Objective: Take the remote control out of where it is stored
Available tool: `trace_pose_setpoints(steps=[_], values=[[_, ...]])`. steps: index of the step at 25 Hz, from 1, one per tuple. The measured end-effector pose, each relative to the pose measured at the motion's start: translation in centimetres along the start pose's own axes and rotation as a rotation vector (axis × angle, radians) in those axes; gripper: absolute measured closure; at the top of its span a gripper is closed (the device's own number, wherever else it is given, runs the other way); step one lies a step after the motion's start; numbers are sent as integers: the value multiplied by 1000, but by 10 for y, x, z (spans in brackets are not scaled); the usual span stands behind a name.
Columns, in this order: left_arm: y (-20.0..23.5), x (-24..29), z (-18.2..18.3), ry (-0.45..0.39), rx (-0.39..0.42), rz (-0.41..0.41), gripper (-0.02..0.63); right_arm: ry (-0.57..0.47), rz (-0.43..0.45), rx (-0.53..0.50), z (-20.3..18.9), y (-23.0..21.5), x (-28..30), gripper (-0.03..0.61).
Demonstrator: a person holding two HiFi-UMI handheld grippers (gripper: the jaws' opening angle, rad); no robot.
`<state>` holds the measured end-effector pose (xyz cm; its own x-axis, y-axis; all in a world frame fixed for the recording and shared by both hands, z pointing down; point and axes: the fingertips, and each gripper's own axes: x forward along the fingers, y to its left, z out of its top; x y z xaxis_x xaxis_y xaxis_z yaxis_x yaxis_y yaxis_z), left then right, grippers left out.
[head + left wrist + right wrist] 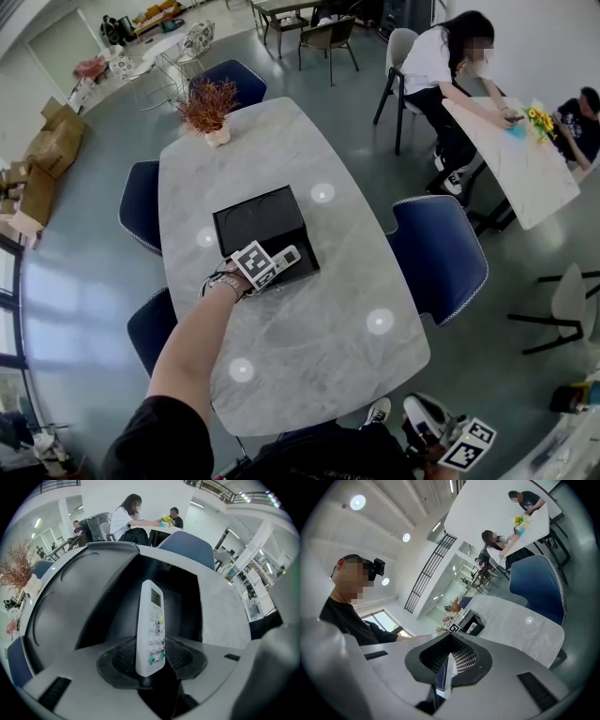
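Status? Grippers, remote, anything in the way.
Left gripper jaws shut on remote at the black box. Right gripper shut, empty, off the table. Path up looks clear.

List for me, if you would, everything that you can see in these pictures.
table: one, grey marble, centre.
box: one, black, mid-table.
remote: one, white, gripped in the left tool over the box's near edge.
plant: one, reddish, in a pale pot at the table's far end.
chairs: four, blue, around the table.
white table: one, upper right.
people: two, at the white table.
cardboard boxes: several, brown, far left.
left arm: one, bare forearm, reaching to the box.
left tool: one, grey, shut on the remote.
right tool: one, grey, jaws together, low at the person's right.
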<state>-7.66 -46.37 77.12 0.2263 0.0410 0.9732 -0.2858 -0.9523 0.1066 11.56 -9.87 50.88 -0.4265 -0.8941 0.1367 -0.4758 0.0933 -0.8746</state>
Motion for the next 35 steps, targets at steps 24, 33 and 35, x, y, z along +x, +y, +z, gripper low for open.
trace_pose_setpoints(steps=[24, 33, 35], values=[[-8, -75, 26, -428, -320, -141, 457, 38, 70, 5, -6, 5, 15, 569], [-33, -160, 26, -855, -656, -302, 463, 104, 170, -17, -7, 16, 18, 569], [-49, -181, 23, -944, -711, -316, 465, 129, 204, -25, -7, 20, 18, 569]])
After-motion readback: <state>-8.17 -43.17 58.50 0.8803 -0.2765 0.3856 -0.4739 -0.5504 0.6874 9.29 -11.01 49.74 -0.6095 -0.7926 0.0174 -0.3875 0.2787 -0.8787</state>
